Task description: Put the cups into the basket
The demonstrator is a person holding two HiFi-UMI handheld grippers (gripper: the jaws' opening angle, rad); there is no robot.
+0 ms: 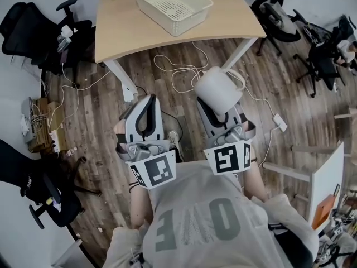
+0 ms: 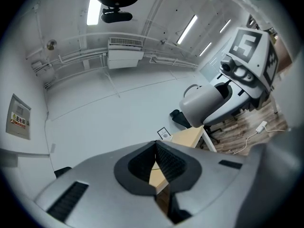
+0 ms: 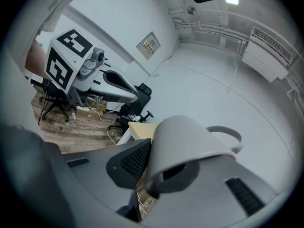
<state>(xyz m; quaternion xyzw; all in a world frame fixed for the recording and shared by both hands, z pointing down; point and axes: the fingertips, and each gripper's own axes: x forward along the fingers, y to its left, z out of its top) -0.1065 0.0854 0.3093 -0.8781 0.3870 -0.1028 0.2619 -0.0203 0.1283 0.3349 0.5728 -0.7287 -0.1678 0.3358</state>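
The right gripper [image 3: 145, 177] grips a white mug [image 3: 190, 139], its handle clear only in the right gripper view. Only the head view shows the white basket [image 1: 173, 4] on the wooden table [image 1: 120, 32], well apart from the mug. The left gripper [image 2: 156, 148] is closed on nothing.

This looks like an office or lab room. Black swivel chairs on castors [image 1: 28, 29] ring a pale wooden tabletop on white legs [image 1: 120, 29]. Loose white cables [image 1: 177, 71] trail over the wood-plank floor [image 1: 95, 121]. A white wall-mounted air conditioner [image 2: 124, 57] sits beneath long ceiling strip lights [image 2: 187, 28].
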